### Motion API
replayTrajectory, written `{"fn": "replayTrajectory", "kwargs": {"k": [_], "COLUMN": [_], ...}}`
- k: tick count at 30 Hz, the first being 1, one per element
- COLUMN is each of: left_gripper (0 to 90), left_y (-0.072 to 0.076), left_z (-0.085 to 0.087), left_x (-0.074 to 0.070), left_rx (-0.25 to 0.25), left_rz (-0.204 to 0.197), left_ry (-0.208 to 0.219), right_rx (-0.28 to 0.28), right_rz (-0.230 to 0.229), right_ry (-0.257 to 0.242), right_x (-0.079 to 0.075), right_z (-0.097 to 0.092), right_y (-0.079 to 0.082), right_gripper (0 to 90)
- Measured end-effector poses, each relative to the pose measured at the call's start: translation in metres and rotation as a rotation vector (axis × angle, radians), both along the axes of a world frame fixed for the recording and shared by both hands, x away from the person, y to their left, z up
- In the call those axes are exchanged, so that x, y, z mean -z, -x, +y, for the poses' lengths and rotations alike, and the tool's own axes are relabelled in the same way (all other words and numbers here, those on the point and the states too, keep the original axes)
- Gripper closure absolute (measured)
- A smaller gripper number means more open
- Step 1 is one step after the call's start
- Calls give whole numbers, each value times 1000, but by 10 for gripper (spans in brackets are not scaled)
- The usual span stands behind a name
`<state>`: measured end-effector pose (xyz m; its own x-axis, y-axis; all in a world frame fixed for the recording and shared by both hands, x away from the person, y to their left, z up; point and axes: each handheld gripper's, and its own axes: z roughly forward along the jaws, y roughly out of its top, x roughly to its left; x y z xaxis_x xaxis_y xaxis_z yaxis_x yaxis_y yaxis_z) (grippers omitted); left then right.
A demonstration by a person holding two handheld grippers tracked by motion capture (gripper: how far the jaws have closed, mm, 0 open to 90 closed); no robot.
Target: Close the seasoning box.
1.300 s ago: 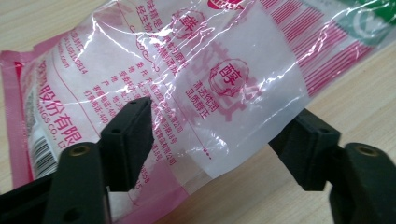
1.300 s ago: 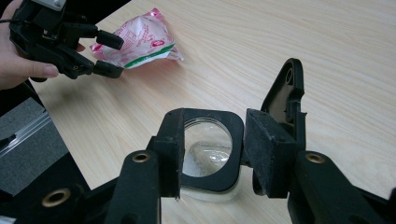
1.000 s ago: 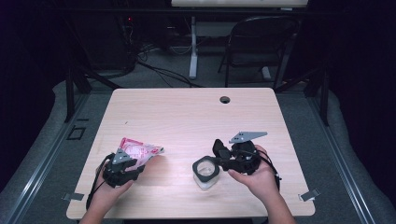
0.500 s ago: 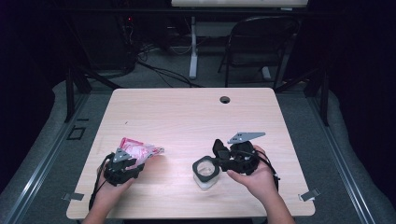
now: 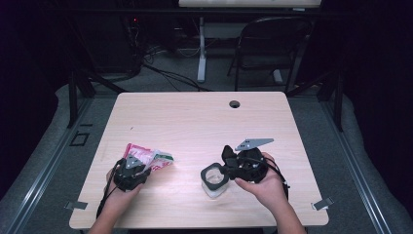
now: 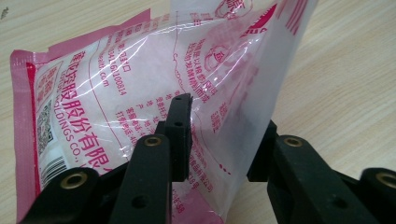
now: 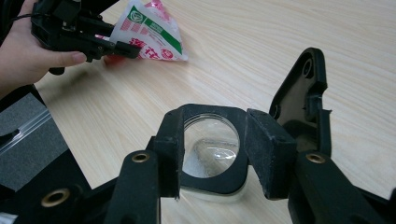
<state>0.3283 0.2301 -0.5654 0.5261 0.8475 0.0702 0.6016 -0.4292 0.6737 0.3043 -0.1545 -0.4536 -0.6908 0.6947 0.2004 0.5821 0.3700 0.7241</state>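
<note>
Pinching pink bag (image 6: 140,84) between closing jaws, left gripper (image 5: 130,170); right gripper (image 7: 212,140) clamps lidded jar (image 7: 210,144).

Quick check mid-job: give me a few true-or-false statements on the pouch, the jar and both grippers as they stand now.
1. The left gripper has the pink pouch between its jaws. True; they have just been closing.
2. The right gripper is clamped on the clear jar. True.
3. The jar's black lid is shut. False: it is flipped open.
4. The pouch lies inside the jar. False: it is apart, on the table.
</note>
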Motion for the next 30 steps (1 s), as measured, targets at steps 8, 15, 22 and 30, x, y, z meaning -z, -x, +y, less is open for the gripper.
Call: {"fn": "replayTrajectory", "kwargs": {"k": [8, 15, 22, 30], "left_gripper": [767, 826, 873, 885], "left_y": [-2, -4, -6, -7], "left_z": [2, 5, 10, 13], "left_x": [1, -1, -5, -10], "left_rx": [-5, -2, -6, -19], "left_rz": [0, 15, 33, 49], "left_ry": [9, 35, 67, 98], "right_rx": [1, -1, 7, 17], "right_rz": [1, 1, -5, -6], "right_ry": [1, 3, 3, 1], "right_x": [-1, 0, -1, -1], "right_z": [1, 1, -2, -6], "right_y": [1, 1, 3, 5], "right_gripper": [583, 583, 584, 583]}}
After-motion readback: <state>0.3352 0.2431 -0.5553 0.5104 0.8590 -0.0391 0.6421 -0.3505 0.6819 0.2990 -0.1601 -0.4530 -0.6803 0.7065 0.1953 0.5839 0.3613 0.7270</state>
